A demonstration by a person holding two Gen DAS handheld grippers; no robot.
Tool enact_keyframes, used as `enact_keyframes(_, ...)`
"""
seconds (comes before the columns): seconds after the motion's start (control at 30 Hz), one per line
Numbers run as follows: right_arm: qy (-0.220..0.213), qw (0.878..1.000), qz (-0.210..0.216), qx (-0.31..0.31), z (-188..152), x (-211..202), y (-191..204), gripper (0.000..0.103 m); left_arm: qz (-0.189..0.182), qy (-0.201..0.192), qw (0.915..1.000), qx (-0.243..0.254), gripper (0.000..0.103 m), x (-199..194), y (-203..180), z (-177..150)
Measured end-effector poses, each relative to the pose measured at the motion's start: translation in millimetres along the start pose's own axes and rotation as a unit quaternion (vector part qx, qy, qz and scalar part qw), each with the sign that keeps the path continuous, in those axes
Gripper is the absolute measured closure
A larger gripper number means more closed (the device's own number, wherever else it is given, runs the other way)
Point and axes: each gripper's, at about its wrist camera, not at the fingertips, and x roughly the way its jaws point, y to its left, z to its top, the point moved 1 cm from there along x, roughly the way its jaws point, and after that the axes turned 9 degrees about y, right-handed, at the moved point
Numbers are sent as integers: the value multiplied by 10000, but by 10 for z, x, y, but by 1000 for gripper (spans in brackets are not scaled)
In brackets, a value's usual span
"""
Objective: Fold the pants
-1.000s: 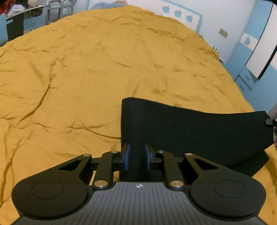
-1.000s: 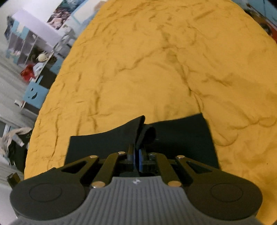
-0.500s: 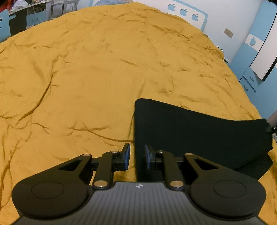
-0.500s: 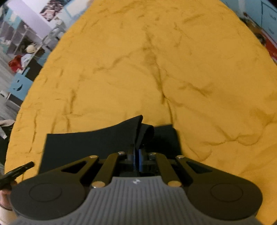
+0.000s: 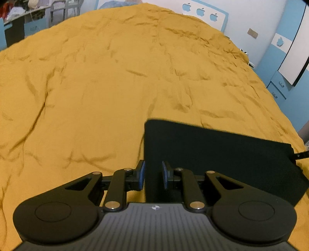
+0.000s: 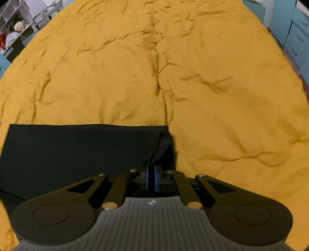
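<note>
- The pants [image 5: 222,160] are black and folded into a flat rectangle, lying on the near part of a big mustard-yellow bedspread [image 5: 96,86]. That wrinkly cover fills pretty much both views.
- Left gripper [image 5: 153,176]: the jaws are parted a bit, with a clear gap between the blue pads [image 5: 142,174]. The left edge of the pants runs right through that gap, but the pads aren't pressing on it as far as I can see, so it's not holding anything.
- From the left camera the pants stretch away to the right, and a bit of the other tool pokes in at their far right corner.
- Right gripper [image 6: 151,178]: squeezed nearly all the way closed, the two blue pads [image 6: 155,178] only a sliver apart, with a corner of the black cloth pinched between them. The fabric bunches up into a little crumpled flap right in front of the tips.
- From the right camera the pants [image 6: 77,150] spread out to the left of that pinched corner, top edge straight and flat on the cover [image 6: 212,96].
- Background stuff: a white wall with blue apple shapes [image 5: 199,12] past the far end of the bed, and blue drawers [image 5: 278,85] off to the right.
- Shelves with clutter [image 6: 13,29] sit in the top left of the right view.
</note>
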Motion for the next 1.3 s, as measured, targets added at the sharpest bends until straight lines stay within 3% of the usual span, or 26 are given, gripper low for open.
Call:
enact_keyframes(0.1, -264, 9957, -878, -154, -42, -109, 18, 99, -12, -47, 10000, 82, 83, 21, -17, 131)
enact_keyframes(0.13, -420, 9956, -834, -76, -65, -176, 8, 99, -30, -66, 9999, 126, 83, 38, -36, 175)
enact_keyframes(0.27, -972, 9950, 188, 151, -178, -312, 61, 99, -70, -34, 9994, 325, 83, 279, -147, 351)
enact_keyframes(0.37, -1057, 9944, -16, -30, -232, -173, 168, 99, 115, 67, 9992, 371, 84, 565, -173, 440)
enact_keyframes(0.47, -1058, 9942, -44, 201, -289, -11, 105, 99, 306, 202, 9990, 268, 86, 789, -110, 509)
enact_keyframes(0.53, -1054, 9938, -166, 325, -351, 79, 42, 99, 654, 208, 9971, 320, 87, 872, -77, 552)
enact_keyframes(0.6, -1139, 9921, -230, 464, -414, 63, 21, 99, 835, 191, 9959, 306, 87, 876, -49, 581)
enact_keyframes(0.73, -1522, 9868, -460, 295, -593, -214, 204, 99, 778, 89, 9961, 412, 87, 622, -84, 558)
enact_keyframes(0.93, -1805, 9834, 134, -148, -820, -469, 825, 96, 300, -92, 9957, 867, 87, 57, -414, 252)
enact_keyframes(1.07, -1869, 9786, -332, -789, -937, -285, 1235, 90, 194, -25, 9935, 1122, 87, -66, -557, -107)
enact_keyframes(1.3, -1660, 9804, -677, -821, -1369, 15, 1182, 78, 409, 447, 9916, 1142, 88, 78, -410, -714)
